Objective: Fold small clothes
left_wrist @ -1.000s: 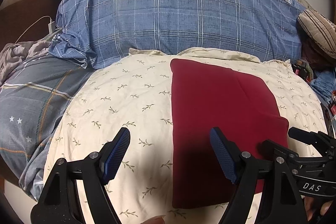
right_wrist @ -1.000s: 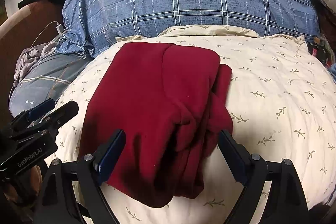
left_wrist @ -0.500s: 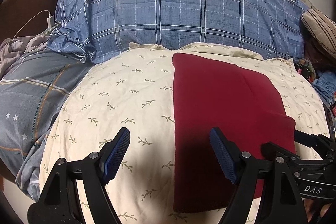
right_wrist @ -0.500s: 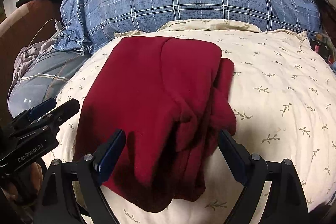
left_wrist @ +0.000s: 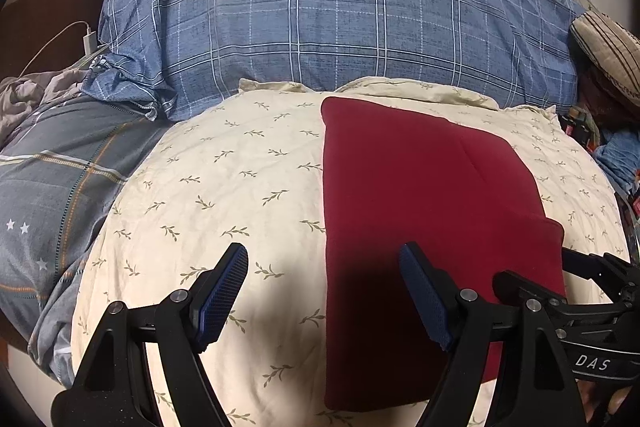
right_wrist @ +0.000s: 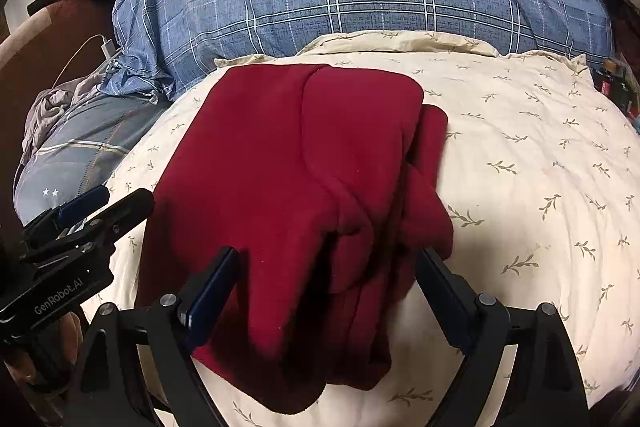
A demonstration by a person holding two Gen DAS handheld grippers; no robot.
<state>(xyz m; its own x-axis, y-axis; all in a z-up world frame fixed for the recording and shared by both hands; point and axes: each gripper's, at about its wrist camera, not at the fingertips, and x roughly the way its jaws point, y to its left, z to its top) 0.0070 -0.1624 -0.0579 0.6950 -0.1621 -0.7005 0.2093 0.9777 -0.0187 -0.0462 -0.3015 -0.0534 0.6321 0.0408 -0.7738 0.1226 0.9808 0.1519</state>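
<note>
A dark red garment (left_wrist: 420,203) lies folded into a rough rectangle on a cream leaf-print cushion (left_wrist: 224,187). In the right wrist view the garment (right_wrist: 288,179) shows bunched folds along its right and near edges. My left gripper (left_wrist: 324,291) is open and empty, hovering over the garment's left edge near its front. My right gripper (right_wrist: 326,291) is open and empty, its fingers either side of the garment's near bunched end. The left gripper also shows at the left of the right wrist view (right_wrist: 92,211).
A blue plaid pillow (left_wrist: 332,19) lies behind the cushion. A grey plaid quilt (left_wrist: 52,187) lies to the left, with a white charger and cable (left_wrist: 89,39). A striped brown cushion (left_wrist: 608,47) and small clutter sit at the right.
Both grippers have crept slightly forward over the cushion, so the garment sits a little lower in both views. Both stay open. The garment has not moved.
</note>
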